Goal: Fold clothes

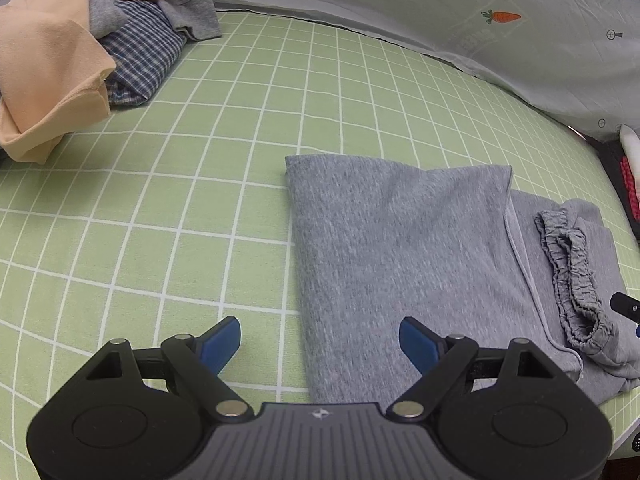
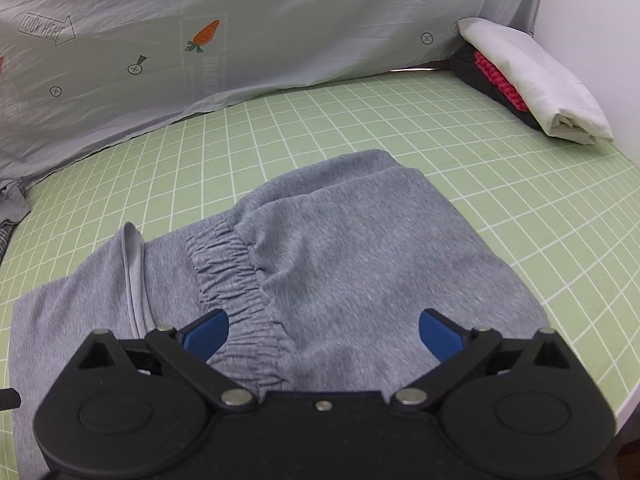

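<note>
Grey sweatpants point(image 1: 400, 248) lie folded on the green checked sheet point(image 1: 180, 200), with the gathered elastic waistband point(image 1: 568, 276) at their right end. My left gripper point(image 1: 320, 344) is open and empty, hovering over the pants' near left edge. In the right wrist view the same pants point(image 2: 340, 264) fill the centre, their waistband point(image 2: 232, 280) running toward me. My right gripper point(image 2: 324, 336) is open and empty just above the waistband end. A tip of the right gripper point(image 1: 626, 306) shows at the left wrist view's right edge.
A heap of unfolded clothes, peach point(image 1: 44, 64), blue plaid point(image 1: 144, 52) and grey point(image 1: 192, 16), lies at the far left. A grey carrot-print sheet point(image 2: 200, 40) hangs along the back. Folded white cloth point(image 2: 532, 76) on red and black items sits at the far right corner.
</note>
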`<state>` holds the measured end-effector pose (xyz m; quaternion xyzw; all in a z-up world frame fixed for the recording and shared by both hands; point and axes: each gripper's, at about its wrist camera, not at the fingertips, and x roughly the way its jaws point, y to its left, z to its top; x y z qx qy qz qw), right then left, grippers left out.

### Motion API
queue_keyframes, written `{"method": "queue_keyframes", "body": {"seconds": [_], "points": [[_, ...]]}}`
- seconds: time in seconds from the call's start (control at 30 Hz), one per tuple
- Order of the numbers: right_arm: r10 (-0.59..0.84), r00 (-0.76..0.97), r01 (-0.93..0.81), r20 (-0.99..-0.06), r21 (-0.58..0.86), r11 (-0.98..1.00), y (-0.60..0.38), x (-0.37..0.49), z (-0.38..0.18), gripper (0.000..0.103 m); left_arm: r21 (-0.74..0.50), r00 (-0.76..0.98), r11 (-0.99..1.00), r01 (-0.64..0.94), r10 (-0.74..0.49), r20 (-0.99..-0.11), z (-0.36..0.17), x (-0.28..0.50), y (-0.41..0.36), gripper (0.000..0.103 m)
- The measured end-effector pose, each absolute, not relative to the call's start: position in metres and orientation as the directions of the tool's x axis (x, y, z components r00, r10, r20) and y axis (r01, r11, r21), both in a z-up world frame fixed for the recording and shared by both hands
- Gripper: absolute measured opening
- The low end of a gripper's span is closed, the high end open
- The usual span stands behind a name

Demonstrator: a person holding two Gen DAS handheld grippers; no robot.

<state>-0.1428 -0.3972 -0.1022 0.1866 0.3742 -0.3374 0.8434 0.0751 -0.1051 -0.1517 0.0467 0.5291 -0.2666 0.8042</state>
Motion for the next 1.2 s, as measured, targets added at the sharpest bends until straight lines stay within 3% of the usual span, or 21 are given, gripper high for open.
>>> {"method": "queue_keyframes", "body": {"seconds": [0.27,0.37,0.53,0.67,0.77,0.93,1.2], "points": [[-0.465,0.428,0.753,-0.775,0.022,0.657,-0.385,-0.161,-0.108,0.103,-0.215,0.265,0.811,0.545,-0.41,-0.873,-0.155,0.079,-0.12,0.085],[-0.47,0.42,0.767,-0.776,0.026,0.641,-0.385,-0.168,-0.11,0.103,-0.223,0.249,0.796,0.563,-0.42,-0.873,-0.157,0.078,-0.126,0.076],[-0.471,0.418,0.775,-0.777,0.035,0.631,-0.392,-0.178,-0.111,0.103,-0.254,0.245,0.805,0.537,-0.437,-0.865,-0.159,0.075,-0.131,0.071],[-0.456,0.433,0.778,-0.777,0.067,0.625,-0.413,-0.19,-0.108,0.103,-0.319,0.255,0.838,0.443,-0.459,-0.851,-0.162,0.074,-0.127,0.05],[-0.443,0.447,0.771,-0.777,0.084,0.631,-0.431,-0.198,-0.106,0.103,-0.386,0.259,0.856,0.344,-0.482,-0.837,-0.166,0.075,-0.122,0.013],[-0.43,0.468,0.763,-0.772,0.107,0.638,-0.465,-0.213,-0.102,0.103,-0.545,0.28,0.808,0.225,-0.589,-0.758,-0.154,0.066,-0.12,0.011],[-0.368,0.489,0.747,-0.791,0.161,0.645,-0.534,-0.232,-0.107,0.103,-0.789,0.264,0.583,0.193,-0.806,-0.53,-0.106,0.027,-0.189,0.01]]}}
